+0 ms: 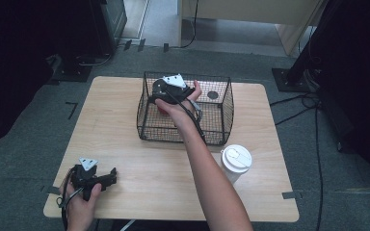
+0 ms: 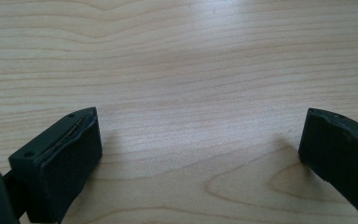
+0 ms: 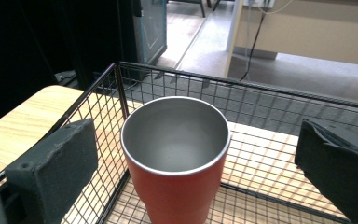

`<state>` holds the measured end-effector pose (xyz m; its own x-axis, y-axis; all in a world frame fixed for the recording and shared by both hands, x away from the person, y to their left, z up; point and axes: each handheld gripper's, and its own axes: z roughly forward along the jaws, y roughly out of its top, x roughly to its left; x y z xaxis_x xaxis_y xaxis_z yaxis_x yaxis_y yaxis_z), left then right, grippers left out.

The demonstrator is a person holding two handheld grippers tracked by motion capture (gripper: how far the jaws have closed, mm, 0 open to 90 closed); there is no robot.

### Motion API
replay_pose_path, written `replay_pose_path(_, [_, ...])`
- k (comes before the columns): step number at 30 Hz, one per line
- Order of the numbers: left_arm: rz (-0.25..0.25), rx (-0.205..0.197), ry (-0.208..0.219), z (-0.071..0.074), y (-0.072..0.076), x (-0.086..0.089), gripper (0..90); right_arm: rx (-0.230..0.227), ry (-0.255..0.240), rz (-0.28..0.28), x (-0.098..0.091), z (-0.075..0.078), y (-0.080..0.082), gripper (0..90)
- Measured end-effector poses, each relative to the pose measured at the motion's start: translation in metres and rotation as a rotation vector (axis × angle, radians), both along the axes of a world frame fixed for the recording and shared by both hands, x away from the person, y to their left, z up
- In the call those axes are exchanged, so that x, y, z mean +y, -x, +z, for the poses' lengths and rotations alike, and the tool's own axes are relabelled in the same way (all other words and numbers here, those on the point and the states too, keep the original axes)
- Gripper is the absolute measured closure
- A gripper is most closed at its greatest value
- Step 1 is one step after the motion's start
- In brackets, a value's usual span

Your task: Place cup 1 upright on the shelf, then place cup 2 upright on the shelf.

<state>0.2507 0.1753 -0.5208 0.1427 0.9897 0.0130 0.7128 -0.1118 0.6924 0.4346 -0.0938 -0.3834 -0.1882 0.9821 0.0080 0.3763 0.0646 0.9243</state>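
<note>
While my right gripper (image 3: 186, 163) hangs over the black wire basket (image 1: 224, 103), jaws spread wide and empty, the red steel tumbler (image 3: 176, 158) stands upright between them at twelve o'clock, untouched. My left gripper (image 2: 200, 154), also agape, rests well apart at seven o'clock.

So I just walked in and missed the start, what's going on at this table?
A person works with a gripper in each hand. The right gripper is inside the wire basket, open, its jaws standing apart on either side of a red cup that stands upright and empty in the basket. The left gripper rests open near the table's front left corner, holding nothing. A white lidded cup stands outside the basket.
</note>
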Motion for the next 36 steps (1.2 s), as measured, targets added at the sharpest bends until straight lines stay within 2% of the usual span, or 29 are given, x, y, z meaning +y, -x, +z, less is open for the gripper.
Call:
replay_pose_path(8, [0.001, -0.001, 0.001, 0.0, 0.0, 0.0, 0.0, 0.0, -0.027, -0.01, -0.005, 0.002, 0.023, 0.0])
replay_pose_path(14, [0.002, -0.002, 0.002, 0.0, 0.0, 0.0, 0.0, -0.011, 0.026, -0.004, -0.003, 0.002, 0.047, 0.0])
replay_pose_path(21, [0.001, 0.0, 0.001, 0.0, 0.0, 0.0, 0.0, -0.005, 0.01, 0.035, -0.004, 0.003, 0.072, 0.0])
replay_pose_path(28, [0.001, -0.001, 0.001, 0.0, 0.0, 0.0, 0.0, -0.007, 0.05, 0.032, -0.011, 0.0, 0.091, 0.0])
replay_pose_path(33, [0.001, -0.001, 0.001, 0.0, 0.0, 0.0, 0.0, 0.004, 0.061, 0.04, -0.015, -0.003, 0.105, 0.0])
replay_pose_path(36, [0.001, 0.001, 0.0, 0.0, 0.0, 0.0, 0.0, 0.0, 0.051, 0.056, -0.017, -0.003, 0.116, 0.0])
